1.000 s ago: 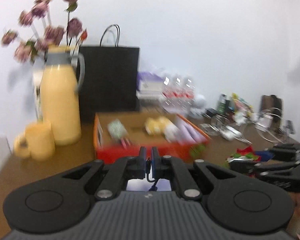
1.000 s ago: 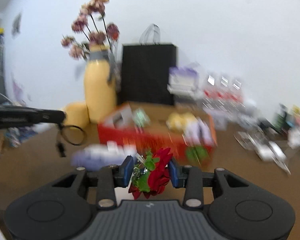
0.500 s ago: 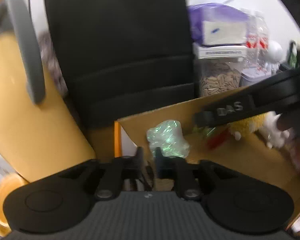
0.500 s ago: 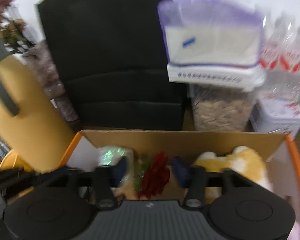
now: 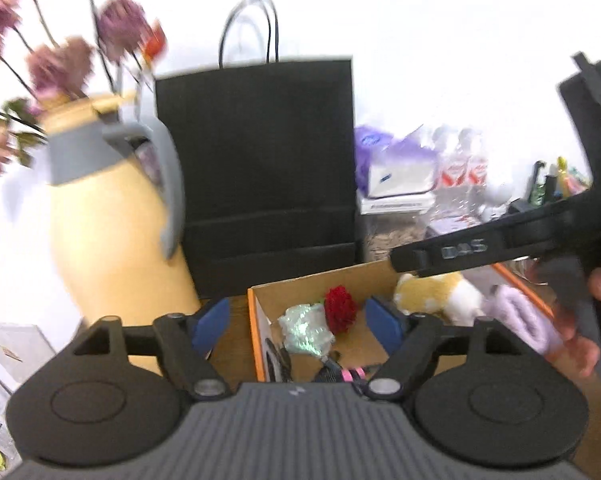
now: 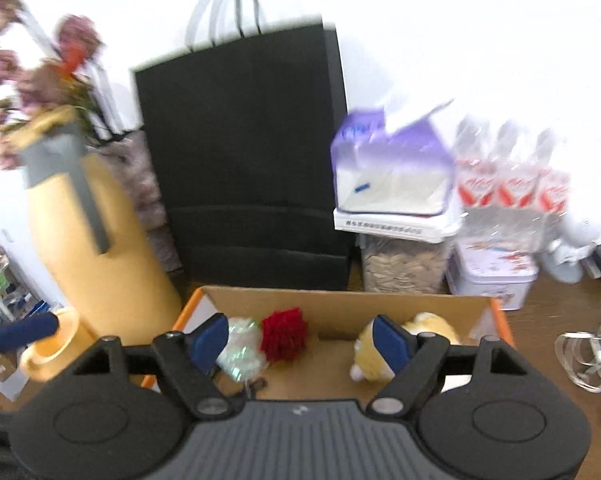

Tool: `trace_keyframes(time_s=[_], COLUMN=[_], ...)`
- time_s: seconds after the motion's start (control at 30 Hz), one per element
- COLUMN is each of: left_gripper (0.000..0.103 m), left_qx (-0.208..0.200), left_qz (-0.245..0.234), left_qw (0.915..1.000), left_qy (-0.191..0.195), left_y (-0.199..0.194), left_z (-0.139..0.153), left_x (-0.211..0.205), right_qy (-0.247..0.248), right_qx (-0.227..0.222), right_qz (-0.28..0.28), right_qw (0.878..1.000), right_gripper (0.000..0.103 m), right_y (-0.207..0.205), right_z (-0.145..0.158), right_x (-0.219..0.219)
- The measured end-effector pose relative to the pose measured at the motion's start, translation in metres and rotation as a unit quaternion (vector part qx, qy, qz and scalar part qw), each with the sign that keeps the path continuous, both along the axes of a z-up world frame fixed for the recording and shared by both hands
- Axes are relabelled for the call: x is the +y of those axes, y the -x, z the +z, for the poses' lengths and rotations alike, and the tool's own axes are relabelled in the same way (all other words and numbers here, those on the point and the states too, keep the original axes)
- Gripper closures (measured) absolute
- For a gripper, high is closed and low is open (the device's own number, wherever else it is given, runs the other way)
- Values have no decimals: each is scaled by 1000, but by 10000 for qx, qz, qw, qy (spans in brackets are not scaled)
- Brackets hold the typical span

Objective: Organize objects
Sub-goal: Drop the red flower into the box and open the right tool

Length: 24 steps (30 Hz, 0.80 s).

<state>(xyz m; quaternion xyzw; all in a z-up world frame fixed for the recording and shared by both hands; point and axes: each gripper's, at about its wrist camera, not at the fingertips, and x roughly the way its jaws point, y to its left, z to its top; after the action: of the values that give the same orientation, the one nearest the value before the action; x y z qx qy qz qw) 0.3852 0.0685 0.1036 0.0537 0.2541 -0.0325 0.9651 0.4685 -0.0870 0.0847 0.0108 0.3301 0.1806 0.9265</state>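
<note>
While both sets of jaws are opening with nothing pressed between their blue pads, the cardboard box [image 6: 340, 296] with its orange outer walls serves as the landmark for everything else. Nearest the cameras, the left gripper [image 5: 298, 320] hangs over the box's near left corner, jaws wide, and the right gripper [image 6: 300, 336] hangs over the middle of the box, jaws just as wide and empty. Inside the box, toward its left end, a red flower [image 6: 283, 334] lies loose on the floor, touching a crumpled iridescent wrapper [image 6: 242, 348] just to its left. Toward the box's right end lies a yellow-and-white plush toy [image 6: 424, 330], partly hidden behind the right gripper's right finger. In the left wrist view a pale purple item [image 5: 520, 316] sits in the box to the right of the plush, too blurred to name. Left of the box stands a tall yellow jug [image 6: 88, 240] with a grey collar and handle, holding dried pink flowers [image 5: 60, 64], and a yellow cup [image 6: 56, 348] sits in front of the jug. Directly behind the box a black paper bag [image 6: 244, 152] stands upright. Behind the box's right end are a clear jar of seeds [image 6: 400, 264] with a purple tissue pack [image 6: 388, 168] stacked on top, and a tin [image 6: 492, 276] beside it.
</note>
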Motion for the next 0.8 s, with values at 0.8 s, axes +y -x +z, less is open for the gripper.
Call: trace_keyframes(time_s=[0.8], left_gripper=[0], left_qx=[-76], left_qz=[193], left_qw=[9990], left_qy=[391], left_y=[361], left_z=[-75], left_x=[-32], right_qy=[-226], right_qx=[209], right_qz=[-159], right_qw=[9994], right_gripper=[3], right_y=[441], right_z=[-97], right_x=[-143])
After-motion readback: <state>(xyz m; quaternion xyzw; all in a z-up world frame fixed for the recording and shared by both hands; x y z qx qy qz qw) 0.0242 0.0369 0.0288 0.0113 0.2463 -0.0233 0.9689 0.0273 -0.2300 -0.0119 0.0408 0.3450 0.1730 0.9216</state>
